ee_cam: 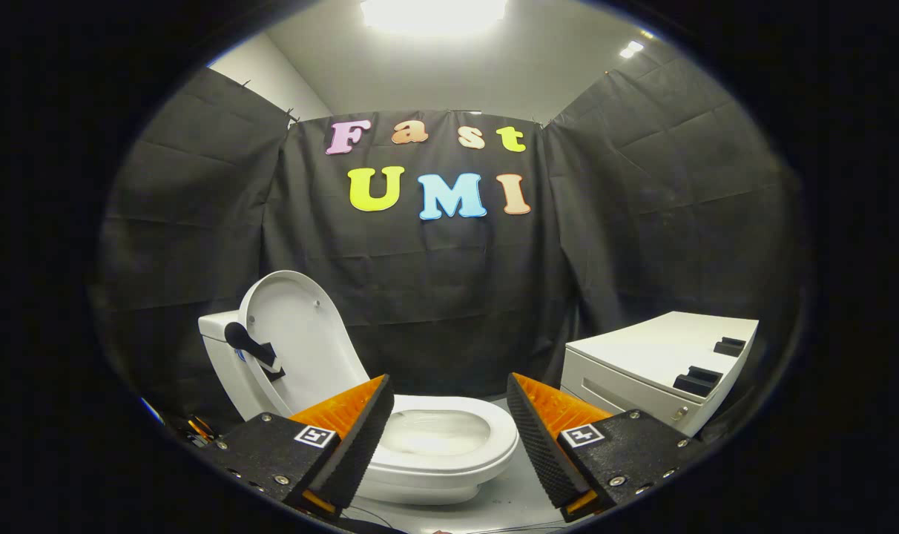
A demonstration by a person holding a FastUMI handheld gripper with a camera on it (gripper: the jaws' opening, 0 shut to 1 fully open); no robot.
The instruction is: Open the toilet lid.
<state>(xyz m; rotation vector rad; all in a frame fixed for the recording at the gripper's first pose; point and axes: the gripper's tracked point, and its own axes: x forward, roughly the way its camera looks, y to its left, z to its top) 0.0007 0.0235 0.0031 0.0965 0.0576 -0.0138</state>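
Note:
A white toilet stands on the floor just ahead of my fingers. Its lid is raised upright and leans back against the tank. A dark handle piece is fixed on the lid's near edge. The seat ring and the bowl lie uncovered between and just beyond my fingertips. My gripper is open, with nothing between the fingers, hanging a little above the bowl's front.
A white cabinet with two dark blocks on top stands beyond my right finger. Black cloth walls close the booth behind and to both sides. Some cables lie on the floor by the toilet's left base.

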